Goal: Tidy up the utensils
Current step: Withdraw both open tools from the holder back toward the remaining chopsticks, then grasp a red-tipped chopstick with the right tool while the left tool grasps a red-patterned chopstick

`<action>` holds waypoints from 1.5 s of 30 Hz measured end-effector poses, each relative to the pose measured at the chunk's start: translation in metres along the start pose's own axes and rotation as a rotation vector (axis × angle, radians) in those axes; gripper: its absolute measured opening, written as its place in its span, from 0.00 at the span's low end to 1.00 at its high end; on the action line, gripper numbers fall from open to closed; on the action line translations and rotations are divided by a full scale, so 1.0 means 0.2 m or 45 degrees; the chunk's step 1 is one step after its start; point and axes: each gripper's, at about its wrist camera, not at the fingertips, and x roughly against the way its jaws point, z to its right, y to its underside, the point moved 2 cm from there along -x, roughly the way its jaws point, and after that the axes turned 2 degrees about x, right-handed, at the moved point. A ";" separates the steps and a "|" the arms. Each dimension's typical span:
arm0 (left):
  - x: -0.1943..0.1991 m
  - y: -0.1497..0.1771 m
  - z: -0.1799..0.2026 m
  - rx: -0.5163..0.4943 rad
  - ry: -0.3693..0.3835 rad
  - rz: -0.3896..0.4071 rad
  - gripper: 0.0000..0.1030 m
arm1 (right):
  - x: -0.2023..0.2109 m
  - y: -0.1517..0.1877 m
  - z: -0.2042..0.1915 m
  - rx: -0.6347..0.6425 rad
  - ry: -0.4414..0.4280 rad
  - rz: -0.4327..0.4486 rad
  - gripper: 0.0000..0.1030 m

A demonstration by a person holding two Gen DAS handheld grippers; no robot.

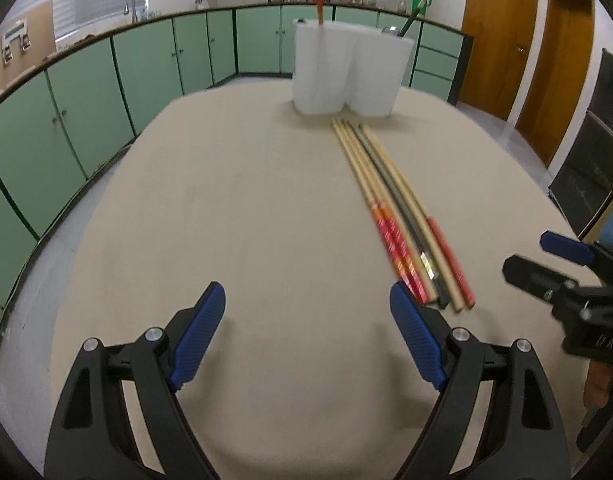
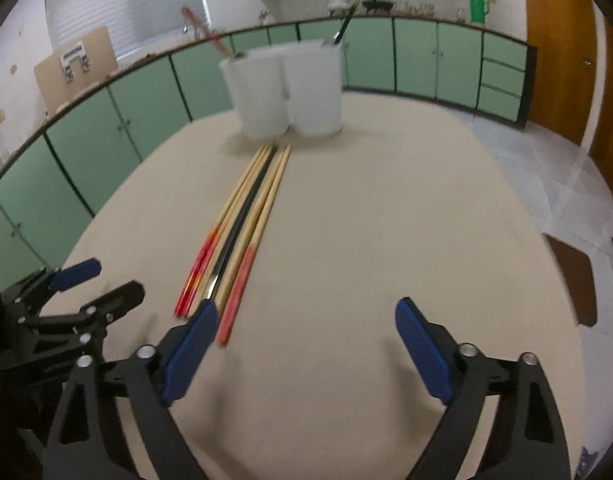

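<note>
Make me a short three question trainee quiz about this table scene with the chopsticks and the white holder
1. True or false: the chopsticks lie bundled on the table, tips toward the white holder.
2. What does the left gripper hold? A) a chopstick B) nothing C) the holder
3. Which colour is the single odd chopstick in the middle of the bundle?

Key: 1 true. 2 B, jaws wide apart; the right gripper is open too. 3 black.

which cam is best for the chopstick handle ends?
Left wrist view. The chopsticks lie sharp there, handle ends fully visible just right of the left hand-held gripper. In the right wrist view the chopsticks are blurrier, and the right hand-held gripper hides some handle ends behind its left finger.
</note>
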 end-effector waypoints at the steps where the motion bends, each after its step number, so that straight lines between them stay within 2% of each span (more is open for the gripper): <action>1: 0.00 0.00 0.00 0.000 -0.004 -0.008 0.80 | -0.01 0.01 -0.02 0.009 -0.004 -0.012 0.79; 3: 0.00 0.01 -0.02 0.004 -0.015 -0.028 0.80 | -0.03 0.03 -0.04 0.023 -0.010 -0.027 0.73; 8: 0.01 0.01 -0.09 0.036 -0.038 -0.033 0.80 | -0.06 0.06 -0.08 0.039 -0.034 -0.057 0.65; 18: 0.01 0.01 -0.11 0.050 -0.041 -0.032 0.80 | -0.07 0.06 -0.11 0.106 0.075 -0.059 0.57; 22: 0.00 0.00 -0.09 0.039 -0.036 -0.031 0.80 | -0.05 0.06 -0.10 0.083 0.074 -0.054 0.56; 25: 0.00 0.01 -0.08 0.040 -0.031 -0.032 0.80 | -0.06 0.06 -0.13 0.109 0.062 -0.052 0.47; 27: 0.00 0.01 -0.07 0.034 -0.028 -0.031 0.80 | -0.07 0.06 -0.14 0.124 0.052 -0.046 0.31; 28: 0.00 0.01 -0.07 0.032 -0.026 -0.032 0.80 | -0.07 0.06 -0.14 0.125 0.045 -0.045 0.27; 30: 0.00 0.01 -0.05 0.025 -0.016 -0.039 0.80 | -0.06 0.06 -0.14 0.119 0.018 -0.045 0.10; 31: -0.01 0.01 -0.04 0.022 -0.010 -0.043 0.80 | -0.06 0.06 -0.13 0.112 0.007 -0.046 0.07; 34: -0.01 0.01 0.00 0.003 0.013 -0.048 0.80 | -0.05 0.06 -0.10 0.088 -0.011 -0.045 0.06; 39: -0.03 0.00 0.09 -0.026 0.052 -0.053 0.80 | -0.03 0.07 -0.02 0.054 0.036 -0.035 0.06; 45: -0.09 -0.02 0.18 -0.061 0.041 -0.074 0.80 | -0.01 0.08 0.08 0.013 0.080 -0.030 0.06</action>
